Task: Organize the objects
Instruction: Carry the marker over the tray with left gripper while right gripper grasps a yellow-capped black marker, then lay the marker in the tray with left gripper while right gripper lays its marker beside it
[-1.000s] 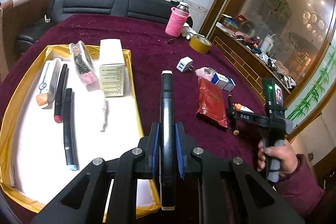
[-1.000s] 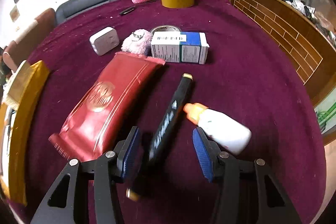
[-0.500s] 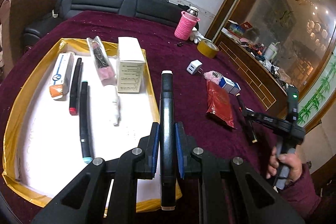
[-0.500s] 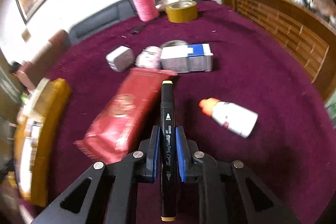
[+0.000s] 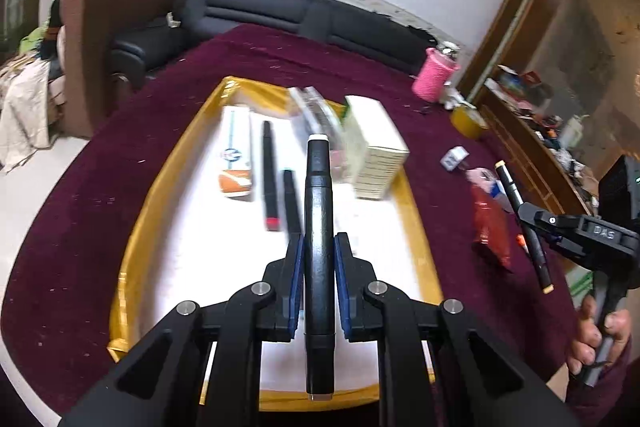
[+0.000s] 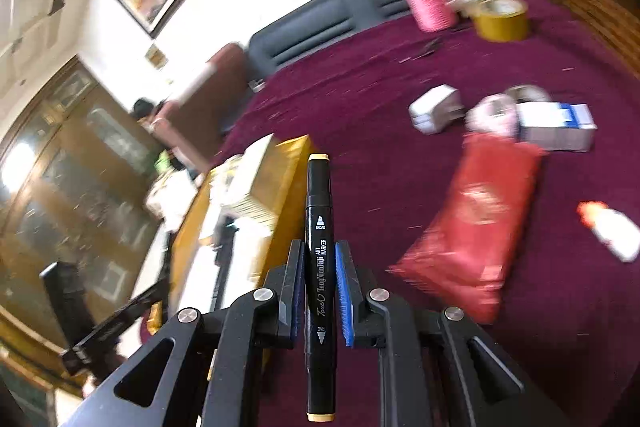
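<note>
Markers are what we carry now: our left claw (image 5: 318,281) is clamped on a white-capped black marker (image 5: 319,227) at lower centre, above the gold-rimmed tray (image 5: 136,227). Our right claw (image 6: 319,291) pinches a yellow-capped art marker (image 6: 319,247), with the tray (image 6: 280,163) to its upper left. We judge it best to lower each marker flat beside the pens (image 5: 269,175) in the tray before letting go.
</note>
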The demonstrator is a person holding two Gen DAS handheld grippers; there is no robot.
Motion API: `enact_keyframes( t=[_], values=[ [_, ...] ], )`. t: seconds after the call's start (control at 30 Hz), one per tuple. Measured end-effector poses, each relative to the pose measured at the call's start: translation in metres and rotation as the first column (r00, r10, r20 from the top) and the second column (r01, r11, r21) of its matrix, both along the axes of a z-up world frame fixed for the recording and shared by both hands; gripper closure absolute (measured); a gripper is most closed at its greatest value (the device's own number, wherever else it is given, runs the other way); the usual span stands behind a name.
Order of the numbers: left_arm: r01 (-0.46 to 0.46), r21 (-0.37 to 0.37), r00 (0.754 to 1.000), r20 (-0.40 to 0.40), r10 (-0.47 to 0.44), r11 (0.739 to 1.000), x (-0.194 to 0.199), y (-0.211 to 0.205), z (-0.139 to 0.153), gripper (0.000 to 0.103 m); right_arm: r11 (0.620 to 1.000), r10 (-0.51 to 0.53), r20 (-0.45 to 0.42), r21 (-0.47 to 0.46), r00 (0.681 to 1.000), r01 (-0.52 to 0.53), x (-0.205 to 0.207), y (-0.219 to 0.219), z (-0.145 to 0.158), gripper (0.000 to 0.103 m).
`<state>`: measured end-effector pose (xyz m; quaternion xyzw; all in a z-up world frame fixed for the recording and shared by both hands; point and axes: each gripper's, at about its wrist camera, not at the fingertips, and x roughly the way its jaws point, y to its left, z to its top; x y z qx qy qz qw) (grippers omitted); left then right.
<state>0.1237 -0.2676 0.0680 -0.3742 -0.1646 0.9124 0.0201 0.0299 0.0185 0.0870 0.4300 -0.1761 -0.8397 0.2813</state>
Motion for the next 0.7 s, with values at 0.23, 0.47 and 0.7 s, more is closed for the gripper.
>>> enact_keyframes(
  t=[0.23, 0.47, 0.7],
  values=[
    [-0.050, -0.036, 0.995, 0.084, 0.053, 0.998, -0.011, -0.025, -0.021, 0.089, 0.990, 0.142, 0.089, -0.009, 0.986, -0.142, -0.007, -0.081, -0.021, 0.086],
    [-0.056, -0.026, 0.988, 0.142, 0.059, 0.998, -0.025, -0.035, -0.037, 0.089, 0.979, 0.198, 0.165, 0.007, 0.966, -0.202, -0.019, -0.139, -0.047, 0.086],
    [-0.063, -0.002, 0.986, 0.152, 0.063, 0.998, -0.028, -0.039, -0.047, 0.089, 0.973, 0.194, 0.163, 0.096, 0.967, -0.211, -0.028, -0.169, -0.059, 0.086]
  ],
)
